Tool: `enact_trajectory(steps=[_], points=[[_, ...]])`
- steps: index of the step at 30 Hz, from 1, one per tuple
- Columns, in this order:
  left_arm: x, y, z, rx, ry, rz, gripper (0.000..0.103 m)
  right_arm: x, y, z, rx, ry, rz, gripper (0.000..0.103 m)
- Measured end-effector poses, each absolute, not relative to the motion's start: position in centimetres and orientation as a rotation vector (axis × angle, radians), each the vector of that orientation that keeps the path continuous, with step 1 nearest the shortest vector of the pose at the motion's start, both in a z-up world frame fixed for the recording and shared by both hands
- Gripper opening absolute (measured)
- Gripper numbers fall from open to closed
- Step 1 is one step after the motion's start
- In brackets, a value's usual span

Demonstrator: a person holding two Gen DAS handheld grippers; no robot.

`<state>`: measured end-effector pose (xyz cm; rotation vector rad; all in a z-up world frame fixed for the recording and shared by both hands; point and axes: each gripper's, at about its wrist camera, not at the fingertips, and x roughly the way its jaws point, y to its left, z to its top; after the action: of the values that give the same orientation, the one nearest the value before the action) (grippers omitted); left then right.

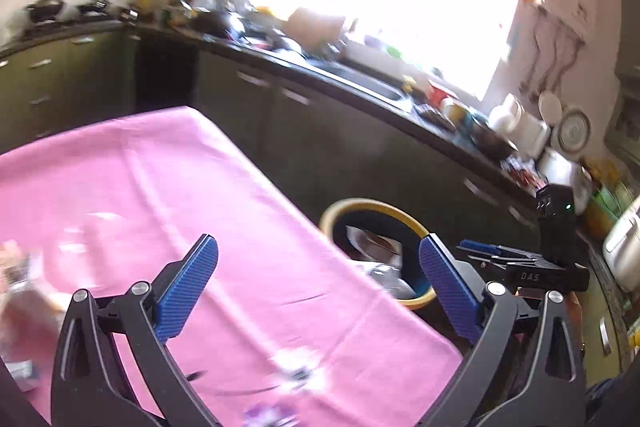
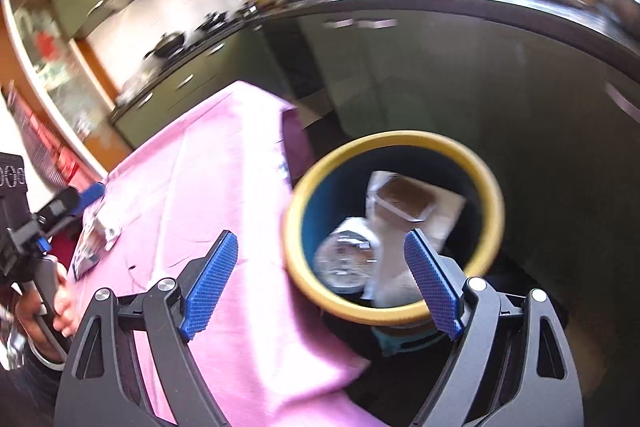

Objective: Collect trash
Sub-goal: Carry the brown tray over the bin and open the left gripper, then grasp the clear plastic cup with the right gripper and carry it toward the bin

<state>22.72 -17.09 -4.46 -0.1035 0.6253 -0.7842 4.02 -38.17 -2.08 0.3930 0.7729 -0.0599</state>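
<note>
Sitting inside the yellow-rimmed bin (image 2: pixel 394 223) beside the table are a crumpled clear plastic container (image 2: pixel 346 259) and a white tray with a brown inside (image 2: pixel 404 201). On the pink tablecloth (image 2: pixel 224 163) lie a few small wrappers (image 2: pixel 94 239), near the left gripper (image 2: pixel 70 205). The right gripper (image 2: pixel 320 275) hangs above the bin's edge, fingers spread and empty. The left gripper's fingers (image 1: pixel 188 283) are likewise spread wide over the cloth, holding nothing.

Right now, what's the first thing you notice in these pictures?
The big pink tablecloth fills the middle. Right beside its edge, lower down, stands a round bin with a yellow rim, with clear plastic trash inside. The right gripper hangs open above it.
</note>
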Motion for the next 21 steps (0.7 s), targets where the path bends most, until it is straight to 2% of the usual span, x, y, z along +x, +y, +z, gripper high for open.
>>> enact_trajectory(steps=[8,14,16,21], points=[[20.9,-1.9,-2.5,-0.152,0.493,-0.507,0.096,11.1,-26.6,-3.7,0.317,0.878,0.164,0.084],[18.2,4.4,-4.3,-0.213,0.531,-0.425,0.096,17.1,-17.4,-2.8,0.196,0.822,0.289,0.083],[17.3,5.3,-5.2,-0.240,0.537,-0.409,0.096,19.3,-14.5,-2.8,0.094,0.814,0.280,0.078],[16.3,6.6,-7.6,-0.299,0.543,-0.385,0.096,24.2,-9.4,-4.9,-0.035,0.883,0.271,0.051]])
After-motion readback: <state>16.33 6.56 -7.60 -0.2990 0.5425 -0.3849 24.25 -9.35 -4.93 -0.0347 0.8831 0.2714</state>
